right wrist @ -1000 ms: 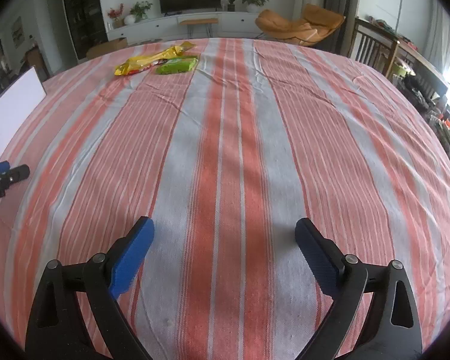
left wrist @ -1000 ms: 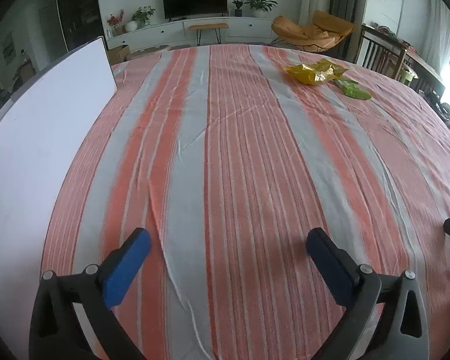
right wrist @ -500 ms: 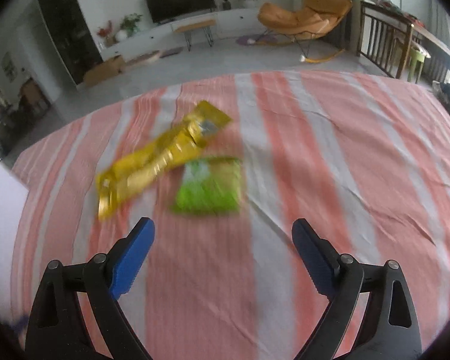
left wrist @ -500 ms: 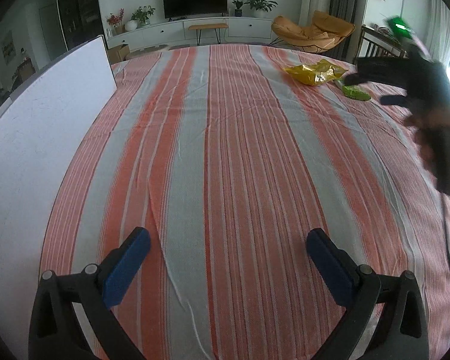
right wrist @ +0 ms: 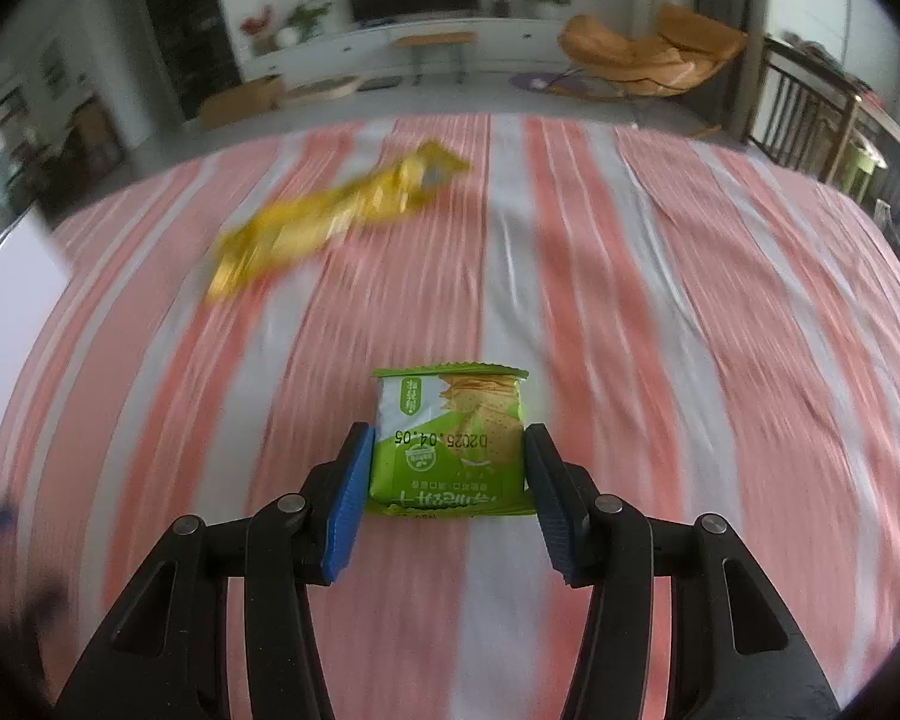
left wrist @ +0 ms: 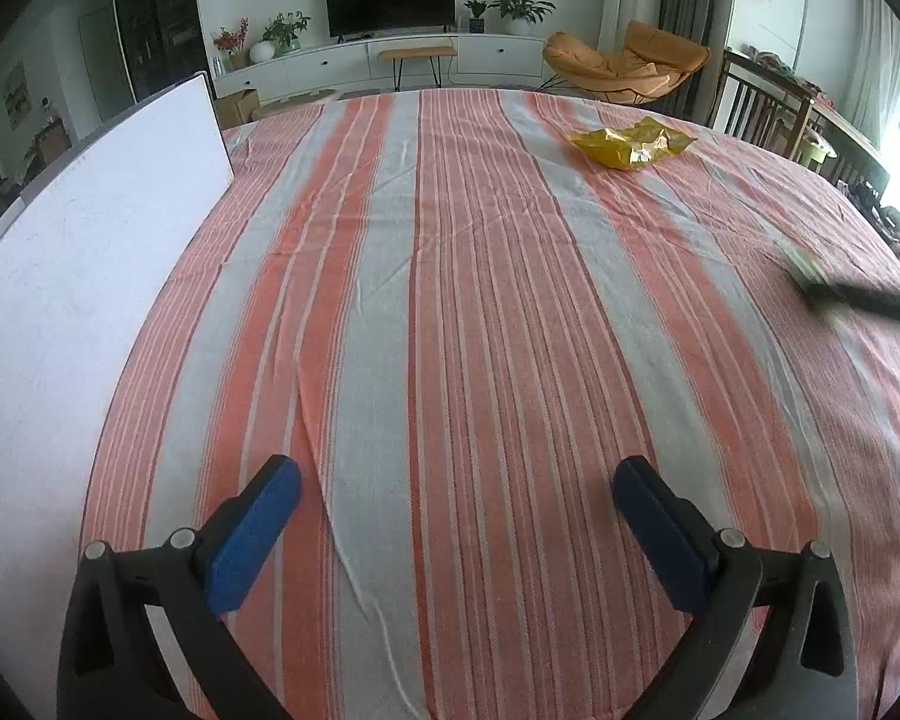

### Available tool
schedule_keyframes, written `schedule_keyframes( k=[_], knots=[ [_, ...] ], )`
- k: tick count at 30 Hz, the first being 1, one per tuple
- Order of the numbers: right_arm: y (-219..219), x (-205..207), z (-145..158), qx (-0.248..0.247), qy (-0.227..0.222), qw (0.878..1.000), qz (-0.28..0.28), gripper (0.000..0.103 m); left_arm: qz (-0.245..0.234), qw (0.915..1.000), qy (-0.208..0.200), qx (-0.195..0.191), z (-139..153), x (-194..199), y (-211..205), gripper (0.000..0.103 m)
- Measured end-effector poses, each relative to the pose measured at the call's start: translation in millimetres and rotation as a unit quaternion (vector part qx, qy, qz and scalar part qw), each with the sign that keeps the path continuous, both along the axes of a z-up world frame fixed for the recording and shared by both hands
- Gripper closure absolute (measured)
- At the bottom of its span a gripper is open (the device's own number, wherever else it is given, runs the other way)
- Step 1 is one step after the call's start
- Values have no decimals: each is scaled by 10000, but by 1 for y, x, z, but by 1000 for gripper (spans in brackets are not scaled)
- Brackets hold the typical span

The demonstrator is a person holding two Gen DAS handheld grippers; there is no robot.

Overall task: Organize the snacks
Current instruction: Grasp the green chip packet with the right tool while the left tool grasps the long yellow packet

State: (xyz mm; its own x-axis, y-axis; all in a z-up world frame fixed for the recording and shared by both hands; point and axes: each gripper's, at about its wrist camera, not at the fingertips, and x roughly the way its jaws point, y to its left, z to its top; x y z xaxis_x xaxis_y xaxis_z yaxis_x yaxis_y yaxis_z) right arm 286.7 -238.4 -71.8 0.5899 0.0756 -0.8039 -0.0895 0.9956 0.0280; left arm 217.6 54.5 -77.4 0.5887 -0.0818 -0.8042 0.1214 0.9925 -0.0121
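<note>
A green cracker packet (right wrist: 450, 444) sits between the blue pads of my right gripper (right wrist: 448, 441). The jaws are closing and both pads touch the packet's sides. The packet stays sharp while the cloth behind it is blurred. A long yellow snack bag (right wrist: 336, 222) lies on the striped cloth beyond it, to the left. In the left wrist view, that yellow bag (left wrist: 633, 147) lies alone at the far right of the table. My left gripper (left wrist: 456, 474) hangs open over bare cloth with nothing between its fingers. A dark blur of the right gripper (left wrist: 858, 297) crosses the right edge.
A white board (left wrist: 78, 276) stands upright along the table's left side. The table (left wrist: 450, 300) is covered by an orange and grey striped cloth. Wooden chairs (left wrist: 768, 102) stand past its far right edge, with a living room beyond.
My right gripper travelled to the snacks and its jaws narrowed onto the green packet, which has left its spot beside the yellow bag. The left gripper has not moved.
</note>
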Motion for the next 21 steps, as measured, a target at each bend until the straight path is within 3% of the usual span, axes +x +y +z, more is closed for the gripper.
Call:
schedule_keyframes(
  k=[3, 5, 7, 10, 16, 17, 18, 19, 20, 21],
  knots=[
    [-19, -59, -2, -73, -13, 9997, 232, 49, -474, 9988, 47, -108, 7, 9, -11, 1],
    [-30, -94, -4, -37, -136, 9996, 242, 49, -968, 9952, -93, 80, 22, 27, -34, 1],
    [-39, -112, -6, 51, -266, 9995, 185, 49, -1463, 9881, -102, 465, 38, 60, -66, 1],
    [-40, -119, -6, 80, -375, 9992, 64, 48, -2121, 9743, 101, 752, 53, 124, -117, 1],
    [-27, -115, -9, -250, -317, 9991, 119, 41, -2141, 9726, 459, 785, 40, 221, -173, 1],
    [-26, -115, -10, -284, -312, 9990, 138, 40, -2080, 9735, 514, 797, 32, 231, -178, 7],
    [-27, -115, -10, -282, -313, 9990, 140, 40, -1995, 9747, 593, 820, 25, 241, -181, 26],
    [-27, -114, -10, -252, -312, 9991, 141, 40, -1885, 9762, 678, 827, 19, 248, -182, 29],
    [-29, -114, -10, -214, -315, 9992, 140, 40, -1772, 9813, 585, 466, 22, 251, -177, 54],
    [-30, -115, -10, -190, -317, 9992, 137, 40, -1631, 9846, 555, 300, 24, 252, -172, 57]
  ],
)
